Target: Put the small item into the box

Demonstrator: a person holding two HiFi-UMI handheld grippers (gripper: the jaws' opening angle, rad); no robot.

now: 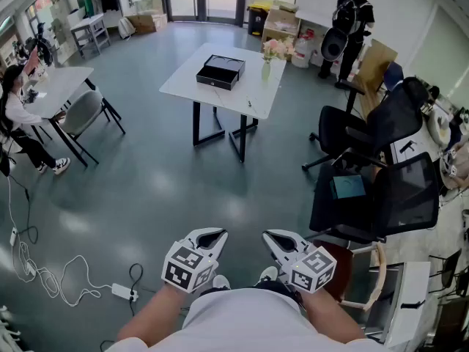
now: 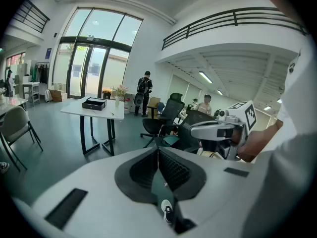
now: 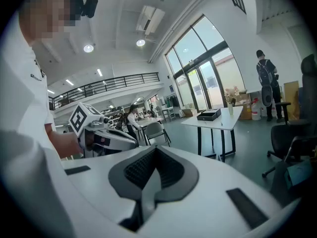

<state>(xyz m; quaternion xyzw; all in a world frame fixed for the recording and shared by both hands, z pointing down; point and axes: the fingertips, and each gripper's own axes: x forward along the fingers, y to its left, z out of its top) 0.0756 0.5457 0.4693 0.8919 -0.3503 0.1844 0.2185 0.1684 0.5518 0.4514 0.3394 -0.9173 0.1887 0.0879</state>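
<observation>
A black open box lies on a white table far across the room, next to a vase of flowers and a small thin item. My left gripper and right gripper are held side by side close to my body, well short of the table. Both are shut with nothing between the pads. In the left gripper view the jaws meet, and the box shows far off to the left. In the right gripper view the shut jaws point toward the box.
Black office chairs stand at the right beside a desk. A person with a backpack stands at the back near cardboard boxes. Another person sits at a white table on the left. Cables and a power strip lie on the floor.
</observation>
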